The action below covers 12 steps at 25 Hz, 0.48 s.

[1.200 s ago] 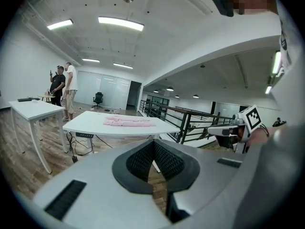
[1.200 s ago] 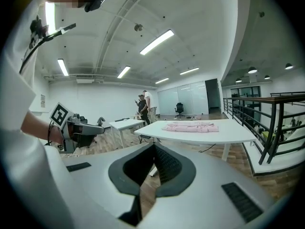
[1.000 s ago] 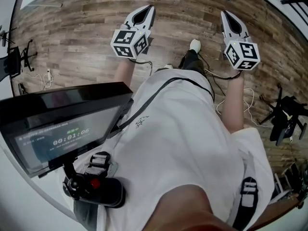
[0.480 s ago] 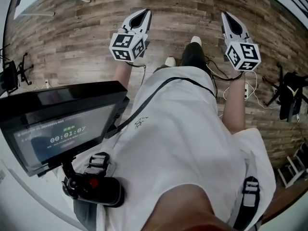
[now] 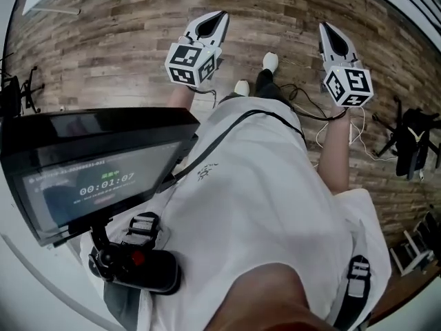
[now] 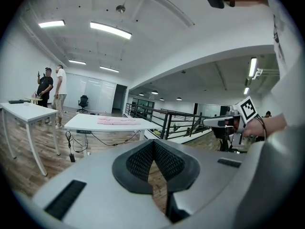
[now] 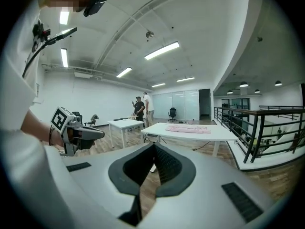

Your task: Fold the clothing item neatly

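The pink clothing item lies flat on a white table some way ahead; the right gripper view shows the same garment on that table. My left gripper and right gripper are held out in front of me over the wooden floor, far from the table. The jaws of both are shut with nothing between them. From its own view the left gripper points toward the table. The right gripper does too.
Two people stand by a second white table at the back. A black railing runs along the right. A screen on a rig hangs at my left side. Cables and a black tripod lie on the floor.
The floor has slid under me as I stepped and turned. Both grippers stay shut and held out in front. The left one sits slightly further right in the head view.
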{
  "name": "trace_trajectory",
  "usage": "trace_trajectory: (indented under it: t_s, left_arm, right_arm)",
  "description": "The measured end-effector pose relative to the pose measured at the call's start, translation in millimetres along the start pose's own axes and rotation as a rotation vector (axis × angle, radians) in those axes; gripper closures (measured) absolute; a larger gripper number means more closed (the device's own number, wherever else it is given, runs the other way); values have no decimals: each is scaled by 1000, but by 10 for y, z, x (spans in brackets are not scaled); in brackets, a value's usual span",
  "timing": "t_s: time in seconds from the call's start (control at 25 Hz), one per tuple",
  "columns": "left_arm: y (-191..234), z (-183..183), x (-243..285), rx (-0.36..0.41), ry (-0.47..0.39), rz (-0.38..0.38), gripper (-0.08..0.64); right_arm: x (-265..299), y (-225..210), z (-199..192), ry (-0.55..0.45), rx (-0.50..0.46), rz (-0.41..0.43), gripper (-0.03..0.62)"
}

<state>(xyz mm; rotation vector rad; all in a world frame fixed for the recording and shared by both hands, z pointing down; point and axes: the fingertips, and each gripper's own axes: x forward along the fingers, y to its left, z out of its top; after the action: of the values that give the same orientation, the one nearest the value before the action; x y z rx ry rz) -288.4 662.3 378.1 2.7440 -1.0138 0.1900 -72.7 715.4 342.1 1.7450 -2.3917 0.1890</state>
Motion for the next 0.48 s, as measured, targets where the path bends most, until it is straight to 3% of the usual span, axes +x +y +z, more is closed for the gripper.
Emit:
trace_trajectory:
  t_s: [0.48]
  left_arm:
    - [86,-39,-64,-22,13,44,558]
  right_arm:
    - [143,81,-31,-22,56,55,590]
